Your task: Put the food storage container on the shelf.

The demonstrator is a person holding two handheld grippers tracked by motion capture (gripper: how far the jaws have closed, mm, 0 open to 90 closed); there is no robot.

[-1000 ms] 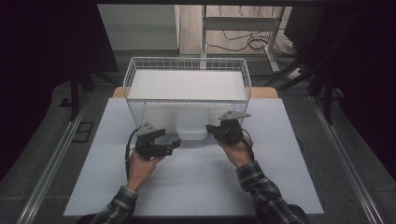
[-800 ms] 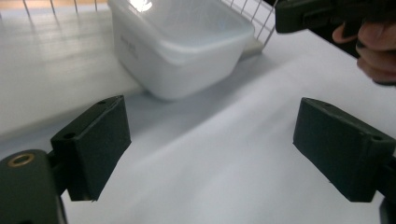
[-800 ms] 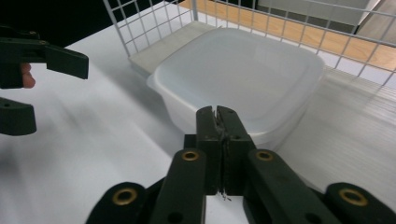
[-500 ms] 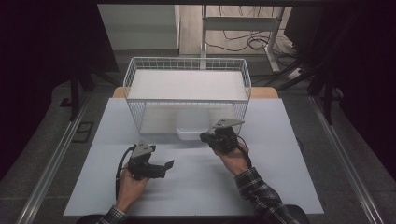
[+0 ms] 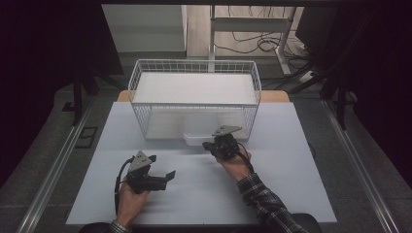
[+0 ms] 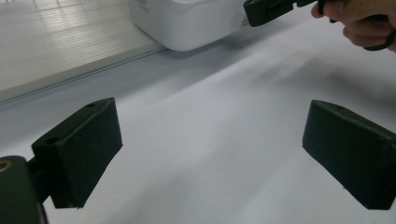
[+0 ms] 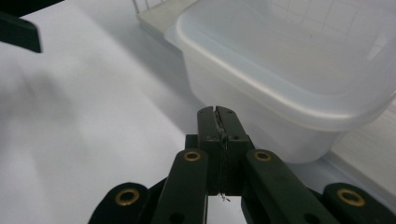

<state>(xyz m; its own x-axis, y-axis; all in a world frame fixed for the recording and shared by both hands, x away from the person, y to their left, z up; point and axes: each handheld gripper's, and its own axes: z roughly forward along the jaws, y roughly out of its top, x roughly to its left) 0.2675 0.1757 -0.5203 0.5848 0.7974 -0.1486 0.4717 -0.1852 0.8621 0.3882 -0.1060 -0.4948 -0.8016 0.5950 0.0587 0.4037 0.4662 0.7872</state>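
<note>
Since a second ago, the left gripper (image 5: 163,177) has drawn back from the white wire basket (image 5: 145,116) toward the counter's (image 5: 291,160) near edge, and its jaws have just been opening; they now stand spread with nothing between them. The right gripper (image 5: 208,144) has slipped back a little, jaws pressed together, empty. The right gripper view shows its tips just short of the translucent white plastic container (image 7: 289,70), which sits at the basket's front; the left gripper view shows that container's (image 6: 187,23) rounded corner farther off.

One tub (image 5: 198,136), one wire basket (image 5: 194,92)
</note>
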